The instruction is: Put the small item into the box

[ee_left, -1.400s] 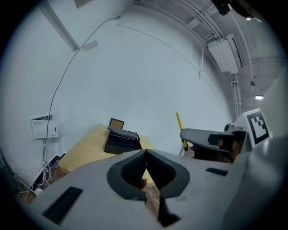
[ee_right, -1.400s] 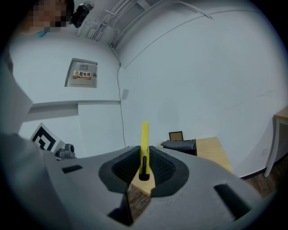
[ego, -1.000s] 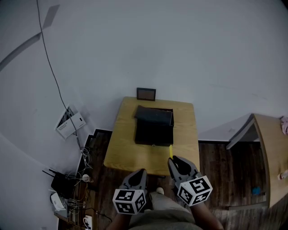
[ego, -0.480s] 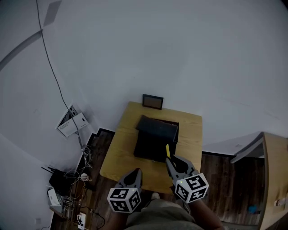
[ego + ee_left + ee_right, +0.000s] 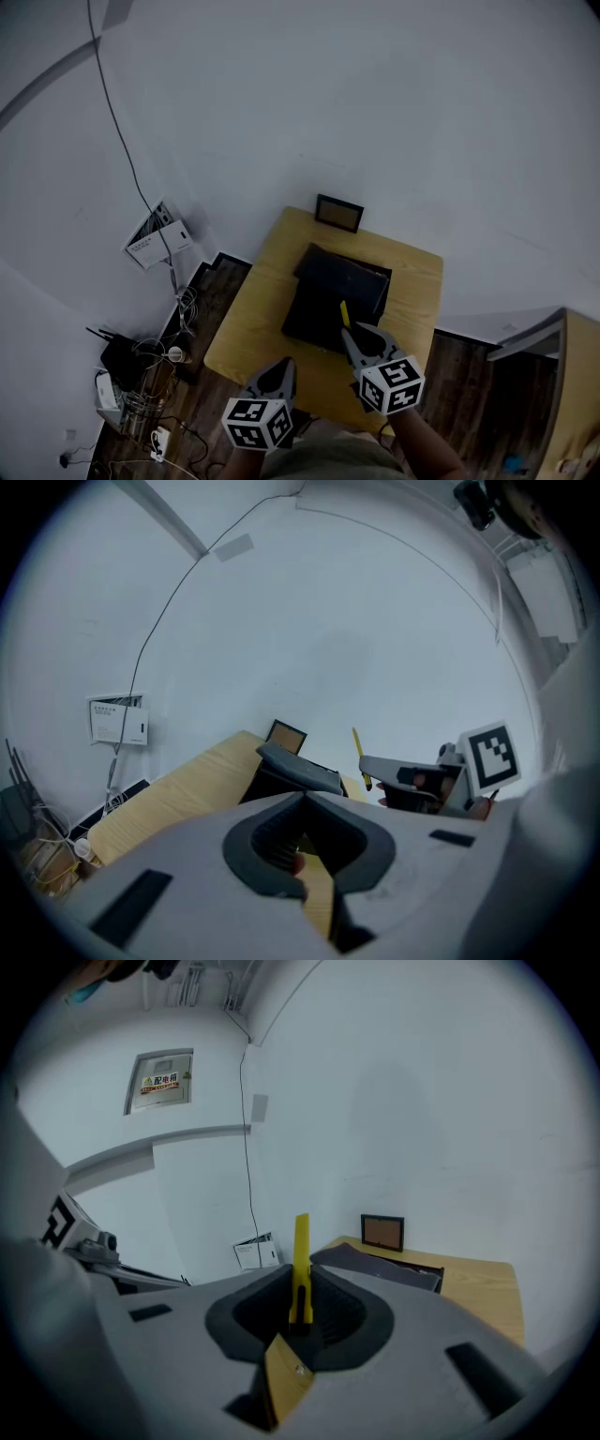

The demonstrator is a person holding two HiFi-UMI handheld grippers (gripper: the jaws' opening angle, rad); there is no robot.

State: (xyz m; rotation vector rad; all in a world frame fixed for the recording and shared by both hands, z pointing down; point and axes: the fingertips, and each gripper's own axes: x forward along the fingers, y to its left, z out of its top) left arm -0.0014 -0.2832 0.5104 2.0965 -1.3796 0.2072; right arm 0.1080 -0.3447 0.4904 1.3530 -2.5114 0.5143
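Holding the yellow stick (image 5: 344,313) clamped in my right gripper (image 5: 350,331) over the black box (image 5: 319,292); left gripper (image 5: 282,365) jaws together, nothing between them.

left gripper (image 5: 281,368) – grey shell, dark fingers (image 5: 267,846) | right gripper (image 5: 351,336) – same | 2 black-white marker cubes (image 5: 256,423)

Small item: slim yellow stick (image 5: 301,1260), upright, clamped at its lower end between the right gripper's (image 5: 300,1321) jaws, over the box's 5 o'clock portion.

Box (image 5: 323,309): black, open, lid tilted at its 12 o'clock side, resting on the wooden table (image 5: 253,319).
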